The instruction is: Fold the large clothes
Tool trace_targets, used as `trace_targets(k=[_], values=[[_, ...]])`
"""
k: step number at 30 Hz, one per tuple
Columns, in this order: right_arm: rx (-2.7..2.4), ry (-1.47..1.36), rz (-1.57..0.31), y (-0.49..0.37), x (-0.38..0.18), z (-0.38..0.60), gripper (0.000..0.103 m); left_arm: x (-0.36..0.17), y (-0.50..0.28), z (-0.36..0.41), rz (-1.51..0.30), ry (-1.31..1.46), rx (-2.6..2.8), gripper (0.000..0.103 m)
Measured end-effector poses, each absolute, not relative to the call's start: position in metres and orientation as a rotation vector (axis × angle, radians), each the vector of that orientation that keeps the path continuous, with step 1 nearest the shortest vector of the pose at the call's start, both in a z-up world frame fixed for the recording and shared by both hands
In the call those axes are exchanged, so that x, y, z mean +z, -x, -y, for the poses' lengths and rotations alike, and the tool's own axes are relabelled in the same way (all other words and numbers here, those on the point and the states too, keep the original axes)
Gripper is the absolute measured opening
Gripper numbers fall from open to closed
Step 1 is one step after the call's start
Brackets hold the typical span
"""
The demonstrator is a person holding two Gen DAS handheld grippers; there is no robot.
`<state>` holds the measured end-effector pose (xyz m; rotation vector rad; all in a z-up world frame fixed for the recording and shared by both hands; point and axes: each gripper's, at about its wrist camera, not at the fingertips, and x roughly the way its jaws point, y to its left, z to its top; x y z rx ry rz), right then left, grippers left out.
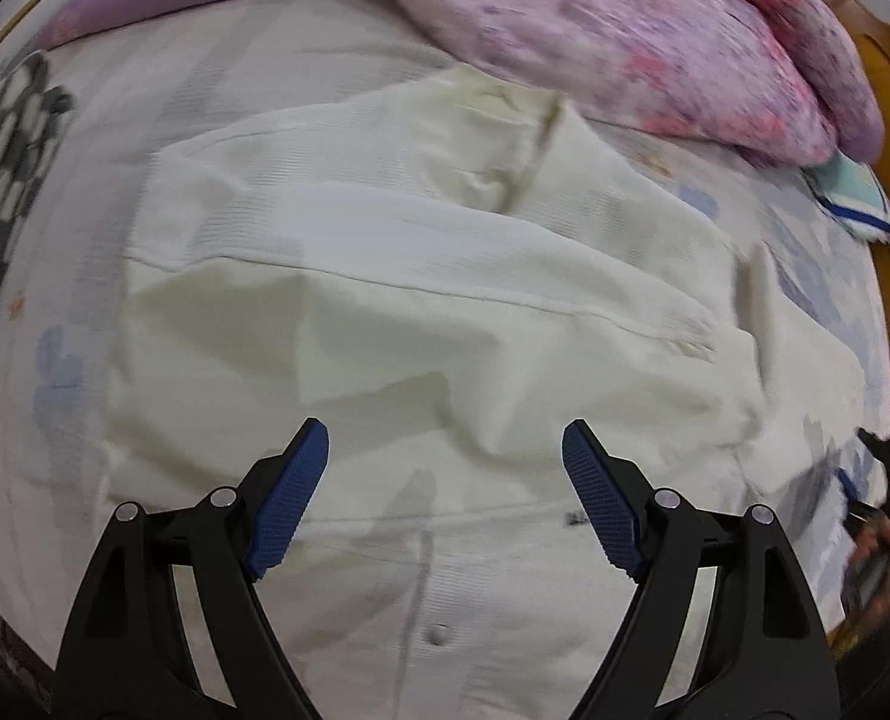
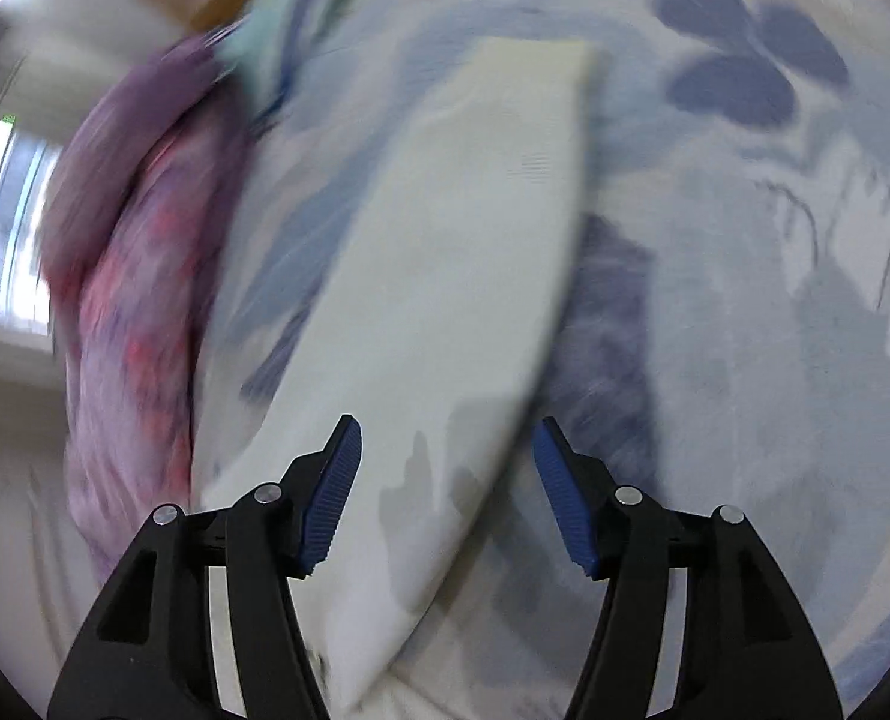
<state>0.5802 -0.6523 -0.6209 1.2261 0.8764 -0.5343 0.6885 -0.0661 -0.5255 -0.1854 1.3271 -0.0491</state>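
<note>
Grippers, left gripper [image 1: 445,450] and right gripper [image 2: 448,450], hang released over the white garment [image 1: 420,300], sleeve apparently laid across for folding.

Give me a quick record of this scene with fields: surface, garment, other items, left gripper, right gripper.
surface: bed sheet with blue floral print
garment: white shirt spread flat, one sleeve stretched out on the sheet
other items: pink floral quilt, checkered cloth
left gripper: open, nothing between its fingers, above the shirt
right gripper: open, nothing gripped, above the sleeve
</note>
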Motion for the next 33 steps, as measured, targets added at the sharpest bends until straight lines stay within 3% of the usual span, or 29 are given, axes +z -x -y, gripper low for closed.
trace_targets(k=[4,5,6,7,8,13,17,21,22,24,27,31,33], values=[[-0.529,-1.447,-0.740,-0.580,-0.652,0.671,0.058,-0.521,-0.689,0.083,-1.329,0.171,-0.092,0.084],[-0.539,-1.519,-0.691,-0.577,-0.660,0.675,0.053,-0.519,-0.689,0.087,-1.328,0.168,-0.103,0.085],[-0.547,-1.539,-0.657,-0.577,-0.660,0.674,0.042,-0.517,-0.689,0.090,-1.328,0.162,-0.116,0.085],[-0.514,-1.560,-0.604,-0.578,-0.660,0.676,0.013,-0.515,-0.689,0.091,-1.328,0.159,-0.122,0.086],[-0.497,-1.553,-0.600,-0.580,-0.656,0.676,0.003,-0.512,-0.689,0.091,-1.325,0.160,-0.128,0.086],[-0.071,-1.219,-0.658,-0.644,-0.575,0.626,0.003,-0.503,-0.690,0.078,-1.302,0.232,-0.106,0.086],[0.345,-0.888,-0.848,-0.694,-0.526,0.490,0.003,-0.496,-0.694,0.059,-1.273,0.297,-0.052,0.086],[0.517,-0.497,-1.215,-0.702,-0.563,0.326,0.010,-0.492,-0.695,0.033,-1.250,0.351,0.022,0.086],[0.515,-0.449,-1.311,-0.701,-0.582,0.305,0.016,-0.492,-0.695,0.028,-1.251,0.356,0.032,0.086],[0.431,-0.361,-1.448,-0.695,-0.617,0.279,0.017,-0.491,-0.693,0.020,-1.255,0.355,0.058,0.086],[0.409,-0.499,-1.393,-0.686,-0.611,0.292,0.024,-0.492,-0.690,0.018,-1.254,0.333,0.045,0.086],[0.354,-0.545,-1.239,-0.674,-0.570,0.327,0.053,-0.495,-0.688,0.040,-1.254,0.301,-0.009,0.086],[0.294,-0.541,-1.160,-0.663,-0.550,0.351,0.053,-0.498,-0.691,0.060,-1.259,0.287,-0.051,0.086]])
